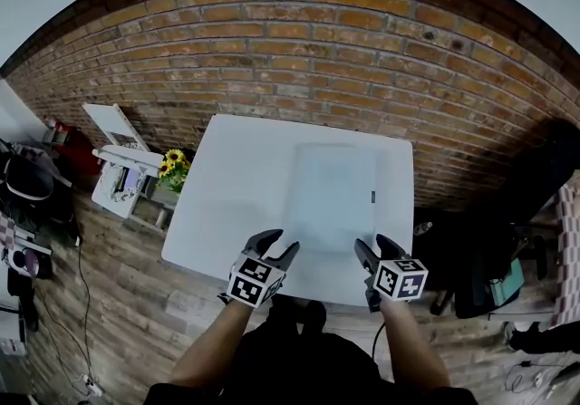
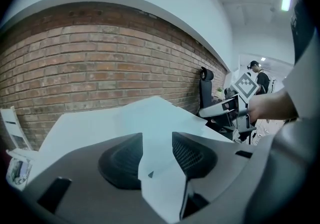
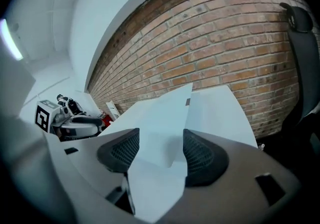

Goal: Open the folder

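A pale, translucent folder (image 1: pixel 331 188) lies flat and closed on the white table (image 1: pixel 227 204), right of its middle, with a small dark tab (image 1: pixel 372 197) at its right edge. My left gripper (image 1: pixel 279 245) hovers at the table's near edge, just short of the folder's near left corner, jaws open and empty. My right gripper (image 1: pixel 375 247) hangs by the near right corner, also open and empty. In the left gripper view the folder (image 2: pixel 150 113) lies ahead of the open jaws (image 2: pixel 157 149). The right gripper view shows the folder (image 3: pixel 167 113) ahead of its spread jaws (image 3: pixel 160 150).
A brick wall (image 1: pixel 299 50) runs behind the table. A pot of sunflowers (image 1: pixel 172 168) and a low white stand (image 1: pixel 122 181) sit left of it. A black chair (image 1: pixel 489 276) stands at the right. A person (image 2: pixel 257 70) is far off in the left gripper view.
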